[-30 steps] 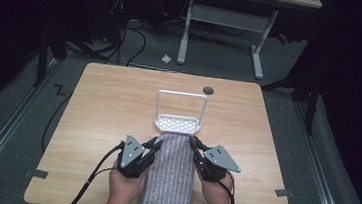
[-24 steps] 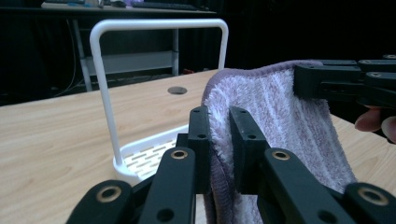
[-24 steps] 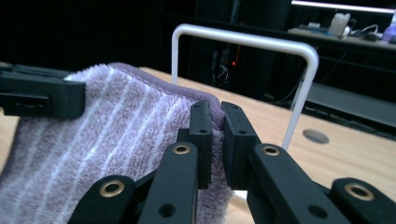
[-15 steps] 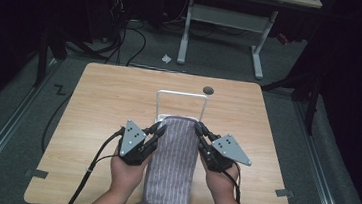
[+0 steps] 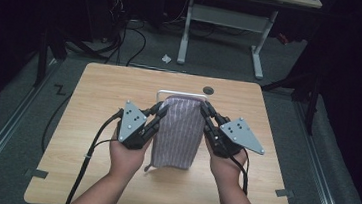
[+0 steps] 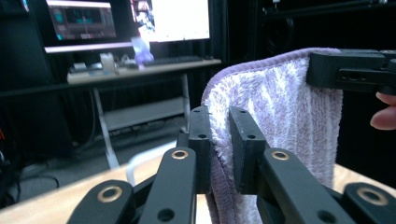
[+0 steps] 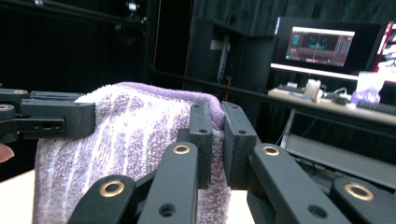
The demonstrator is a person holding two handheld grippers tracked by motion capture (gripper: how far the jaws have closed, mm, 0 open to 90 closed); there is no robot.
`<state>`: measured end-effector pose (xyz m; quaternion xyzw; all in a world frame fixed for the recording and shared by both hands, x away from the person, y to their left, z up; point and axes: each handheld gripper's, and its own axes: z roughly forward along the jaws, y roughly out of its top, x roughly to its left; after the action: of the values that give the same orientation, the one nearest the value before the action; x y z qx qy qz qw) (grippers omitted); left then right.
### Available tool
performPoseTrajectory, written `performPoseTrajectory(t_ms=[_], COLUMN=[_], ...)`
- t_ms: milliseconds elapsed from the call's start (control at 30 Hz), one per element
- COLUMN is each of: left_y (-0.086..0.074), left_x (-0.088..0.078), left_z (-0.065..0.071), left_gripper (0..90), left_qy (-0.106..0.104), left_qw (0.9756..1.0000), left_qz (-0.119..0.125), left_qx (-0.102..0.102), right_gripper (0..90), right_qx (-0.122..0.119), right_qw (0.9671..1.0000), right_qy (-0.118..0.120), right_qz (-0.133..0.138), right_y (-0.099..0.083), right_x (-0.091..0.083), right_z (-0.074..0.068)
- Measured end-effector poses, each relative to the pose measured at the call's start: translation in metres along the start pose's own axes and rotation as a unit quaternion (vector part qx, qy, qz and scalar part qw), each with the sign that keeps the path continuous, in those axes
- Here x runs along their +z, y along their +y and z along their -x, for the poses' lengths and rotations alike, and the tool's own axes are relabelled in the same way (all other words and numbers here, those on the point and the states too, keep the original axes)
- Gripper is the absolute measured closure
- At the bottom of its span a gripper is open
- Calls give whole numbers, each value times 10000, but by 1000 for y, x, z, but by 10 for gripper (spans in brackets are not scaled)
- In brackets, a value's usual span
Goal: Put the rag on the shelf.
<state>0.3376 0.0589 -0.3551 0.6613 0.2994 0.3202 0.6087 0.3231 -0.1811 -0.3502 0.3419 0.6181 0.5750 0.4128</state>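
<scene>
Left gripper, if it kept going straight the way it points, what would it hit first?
Probably the white wire rack. The left gripper, shut on the purple striped towel, points forward across the table toward the rack's top bar just beyond, though depth is unclear.

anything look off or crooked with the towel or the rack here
Nothing stands out. The purple towel hangs fairly evenly between the left tool and right tool, each clamped on an upper corner, just in front of the white rack.
</scene>
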Motion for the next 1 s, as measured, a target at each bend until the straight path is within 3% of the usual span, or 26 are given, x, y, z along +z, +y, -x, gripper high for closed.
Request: performPoseTrajectory(t_ms=[200,500,633,800,1000], left_y=[20,31,35,34,29], left_x=[4,17,35,65,92], left_z=[-6,-12,-14,-25,-41], left_gripper=[803,803,801,801,801], left_qy=[57,17,99,11,-8], left_qw=[9998,9997,9982,9980,9986], left_qz=[120,102,-79,-271,-333], left_qx=[116,227,592,578,409], right_gripper=[840,841,841,842,842], right_qx=[-38,139,150,219,301], right_qw=[9998,9998,9997,9993,9988], right_qy=[-28,-59,-155,-290,-346], right_qz=[174,145,78,-100,-180], right_y=[17,26,29,27,23], right_x=[3,13,20,41,64], right_z=[2,14,22,40,55])
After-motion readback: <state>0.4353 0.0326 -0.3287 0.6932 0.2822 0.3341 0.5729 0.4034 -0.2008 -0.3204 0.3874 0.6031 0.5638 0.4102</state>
